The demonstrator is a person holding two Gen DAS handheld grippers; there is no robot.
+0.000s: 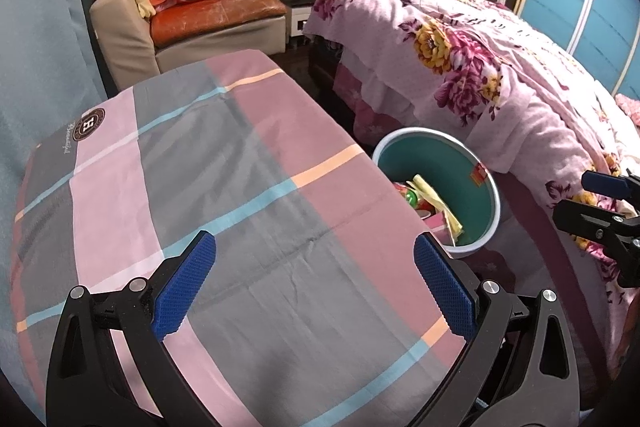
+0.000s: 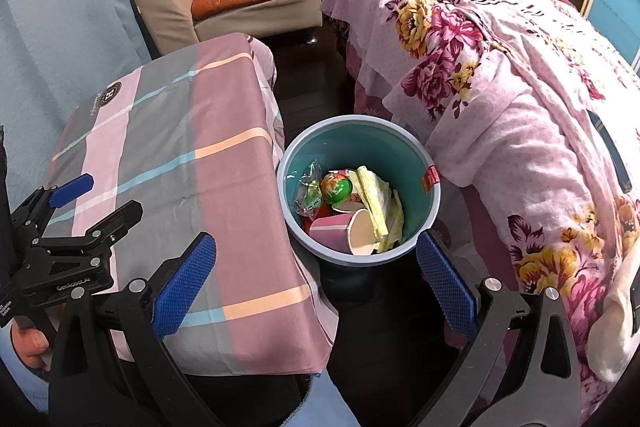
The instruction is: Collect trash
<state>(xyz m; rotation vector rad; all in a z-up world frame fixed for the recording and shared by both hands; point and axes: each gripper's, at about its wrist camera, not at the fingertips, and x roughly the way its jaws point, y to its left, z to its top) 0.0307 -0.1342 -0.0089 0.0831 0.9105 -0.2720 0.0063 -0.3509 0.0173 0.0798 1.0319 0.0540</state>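
Left gripper (image 1: 314, 291) held wide above table (image 1: 240, 167); right gripper (image 2: 316, 287) spread wide over bin (image 2: 432, 203) beside table's right edge; cups (image 2: 362, 237), wrappers (image 2: 308, 193) seen inside.

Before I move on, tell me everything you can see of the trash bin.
The trash bin is a round, upright bucket, plastic by the look, with a pale blue rim and teal inside. It stands on the dark floor between the cloth-covered table and the bed. A red sticker sits at its rim. Inside lie paper cups, yellow wrappers and a green-orange ball.
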